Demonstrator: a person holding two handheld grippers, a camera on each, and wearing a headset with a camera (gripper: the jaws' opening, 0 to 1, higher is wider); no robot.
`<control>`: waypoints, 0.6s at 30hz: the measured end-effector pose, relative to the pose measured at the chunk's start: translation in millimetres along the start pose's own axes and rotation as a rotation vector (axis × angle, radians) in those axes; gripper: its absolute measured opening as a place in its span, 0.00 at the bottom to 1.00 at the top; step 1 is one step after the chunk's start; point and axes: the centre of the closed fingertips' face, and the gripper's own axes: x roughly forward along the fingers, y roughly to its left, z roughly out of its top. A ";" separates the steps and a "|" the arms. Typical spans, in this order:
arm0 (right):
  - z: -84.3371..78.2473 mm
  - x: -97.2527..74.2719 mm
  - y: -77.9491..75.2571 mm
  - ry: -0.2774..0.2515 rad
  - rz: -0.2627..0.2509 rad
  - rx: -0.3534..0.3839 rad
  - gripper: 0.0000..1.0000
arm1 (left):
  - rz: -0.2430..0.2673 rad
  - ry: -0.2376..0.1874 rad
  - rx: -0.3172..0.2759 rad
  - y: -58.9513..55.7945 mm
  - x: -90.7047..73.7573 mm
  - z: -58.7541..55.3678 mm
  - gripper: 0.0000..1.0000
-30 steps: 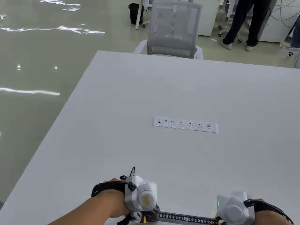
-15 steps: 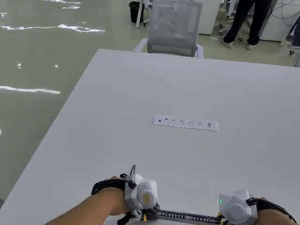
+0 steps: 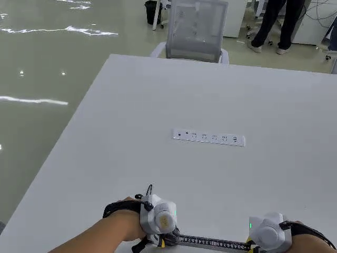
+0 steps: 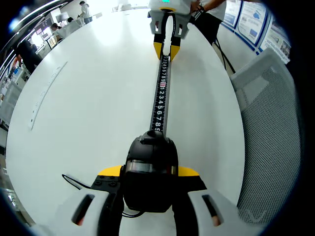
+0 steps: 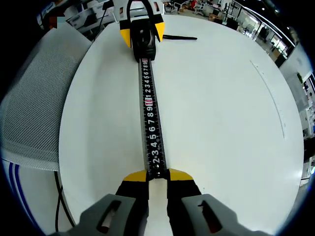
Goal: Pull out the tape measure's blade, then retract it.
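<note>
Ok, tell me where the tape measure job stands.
Done: the blade is pulled out along the white table. In hand: the left gripper clamps the tape measure case, the right gripper pinches the blade's tip. Left: retracting the blade.

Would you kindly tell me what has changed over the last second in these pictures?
The right claw has edged rightward, away from the left claw, drawing slightly more blade out. The left claw keeps its grip on the tape measure case; the power strip has not moved.
</note>
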 end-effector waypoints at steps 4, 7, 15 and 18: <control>-2.8 -1.6 -0.4 0.002 -0.002 0.005 0.12 | 0.001 0.000 0.000 0.1 -0.1 -0.2 0.34; -6.0 -1.7 -1.0 0.005 -0.003 0.008 0.12 | 0.002 -0.001 -0.001 0.2 -0.2 -0.1 0.34; -10.1 -4.2 -0.9 0.008 -0.005 0.012 0.12 | 0.002 -0.001 0.000 -0.1 -0.4 -0.1 0.34; -12.2 -5.3 -0.7 0.011 -0.006 0.014 0.12 | 0.002 0.000 0.000 -0.1 -0.4 -0.2 0.34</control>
